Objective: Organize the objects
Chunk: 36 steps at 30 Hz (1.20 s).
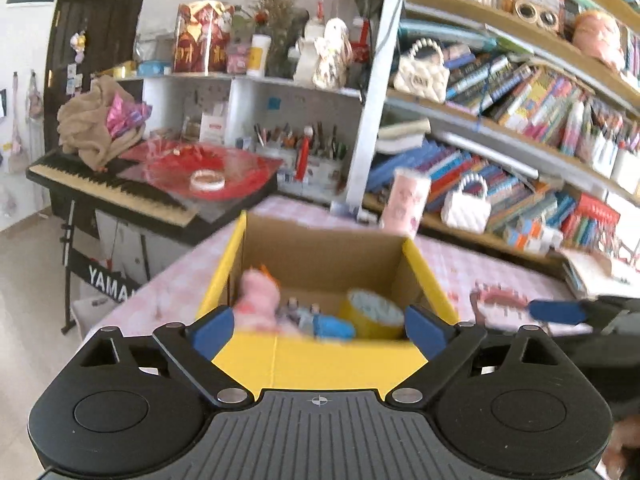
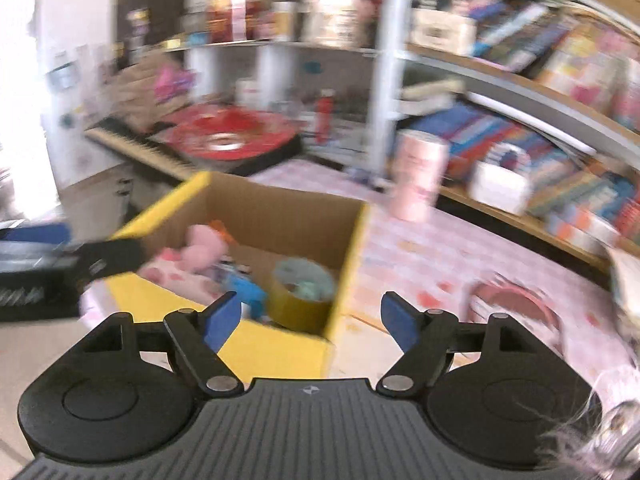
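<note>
Left wrist view: both tongs, left (image 1: 318,326) and right (image 2: 310,318), are held released over the box (image 1: 320,356); a pink clip (image 2: 516,304) at 3 o'clock on the desk (image 2: 420,256) probably gets fetched next.

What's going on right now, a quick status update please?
Left gripper open, empty, facing the yellow box. Right gripper open, empty. Pink plush and tape roll in box. Pink tray outside on table.

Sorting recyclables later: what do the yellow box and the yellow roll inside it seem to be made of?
The yellow box looks like corrugated cardboard: matte brown inner walls, yellow printed outside. The yellow roll seems to be glossy plastic packing tape on a pale core, though blur leaves that open.
</note>
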Each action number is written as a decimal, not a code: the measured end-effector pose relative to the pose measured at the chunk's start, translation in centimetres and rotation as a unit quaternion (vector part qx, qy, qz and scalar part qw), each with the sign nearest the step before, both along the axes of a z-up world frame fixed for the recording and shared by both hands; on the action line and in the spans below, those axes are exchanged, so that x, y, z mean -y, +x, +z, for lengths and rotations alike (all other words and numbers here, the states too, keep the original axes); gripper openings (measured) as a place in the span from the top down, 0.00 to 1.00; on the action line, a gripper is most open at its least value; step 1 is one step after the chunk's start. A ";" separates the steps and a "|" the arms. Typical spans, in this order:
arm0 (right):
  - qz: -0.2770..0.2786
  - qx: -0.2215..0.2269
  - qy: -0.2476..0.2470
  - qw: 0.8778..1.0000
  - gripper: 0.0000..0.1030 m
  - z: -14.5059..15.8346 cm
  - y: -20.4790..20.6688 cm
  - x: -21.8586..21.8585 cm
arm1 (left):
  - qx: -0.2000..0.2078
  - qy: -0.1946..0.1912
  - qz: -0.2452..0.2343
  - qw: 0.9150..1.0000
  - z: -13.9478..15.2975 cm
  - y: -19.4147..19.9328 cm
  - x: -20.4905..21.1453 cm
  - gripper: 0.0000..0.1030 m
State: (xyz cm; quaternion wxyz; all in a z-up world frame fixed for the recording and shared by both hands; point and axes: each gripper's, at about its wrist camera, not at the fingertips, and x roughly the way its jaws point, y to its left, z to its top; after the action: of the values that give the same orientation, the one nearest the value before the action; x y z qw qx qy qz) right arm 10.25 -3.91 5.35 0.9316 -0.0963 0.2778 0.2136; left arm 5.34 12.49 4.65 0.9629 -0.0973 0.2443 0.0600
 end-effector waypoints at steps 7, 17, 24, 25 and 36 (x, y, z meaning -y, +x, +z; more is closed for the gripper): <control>-0.135 0.013 0.016 0.991 0.11 -2.0 -5.5 3.4 | -0.022 0.050 -0.030 0.998 -2.1 -3.9 2.1 0.04; -0.261 0.014 -0.020 0.965 0.00 -5.5 -13.8 5.8 | -0.045 0.056 -0.085 0.994 -3.8 -7.1 5.4 0.01; -0.305 0.003 -0.019 0.952 0.00 -5.5 -14.7 7.5 | -0.069 0.074 -0.117 0.988 -4.4 -7.0 7.0 0.00; -0.307 0.000 -0.018 0.952 0.00 -5.6 -14.8 7.8 | -0.070 0.073 -0.116 0.988 -4.4 -7.0 7.1 0.00; -0.314 -0.005 -0.017 0.949 0.00 -5.7 -15.9 9.2 | -0.070 0.095 -0.106 0.987 -4.3 -7.0 9.4 0.00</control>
State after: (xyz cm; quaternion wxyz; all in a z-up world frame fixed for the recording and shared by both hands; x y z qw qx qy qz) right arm -5.63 -13.12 -0.32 0.9485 -0.0188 0.3020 -0.0942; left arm -1.70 3.08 0.38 0.9494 0.0254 0.3129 -0.0133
